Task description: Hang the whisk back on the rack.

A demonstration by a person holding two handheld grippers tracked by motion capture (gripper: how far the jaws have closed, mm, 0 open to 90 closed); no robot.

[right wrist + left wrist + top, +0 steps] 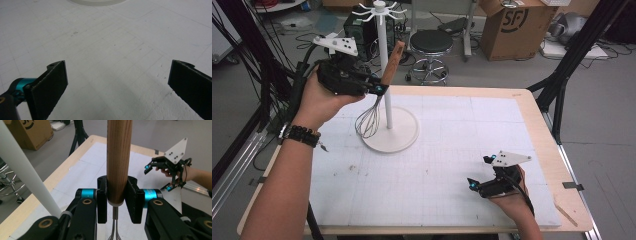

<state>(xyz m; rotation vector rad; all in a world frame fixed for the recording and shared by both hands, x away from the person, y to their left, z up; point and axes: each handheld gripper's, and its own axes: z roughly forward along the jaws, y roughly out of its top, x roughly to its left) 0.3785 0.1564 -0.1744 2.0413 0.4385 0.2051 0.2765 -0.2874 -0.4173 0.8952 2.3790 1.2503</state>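
One whisk (379, 95) is in play, lifted off the table (542, 130) at the left and held beside the white pole of a single hook stand (388, 90). My left hand-held gripper (379, 90) is clamped on the lower end of its wooden handle, just above the metal collar, with the wire loops hanging below and the handle tilting up to the right. I judge the whisk light and top-stiff: the round wood gives the pads (134, 200) a firm bite, though smooth enough to twist if squeezed loosely, while the thin wires would spring and bend, so the handle is the place to take it. To the right, my second hand-held gripper (479, 172) rests low over the white mat, jaws wide apart with nothing between them. Count: one whisk, one stand, two hand-held grippers, one table.
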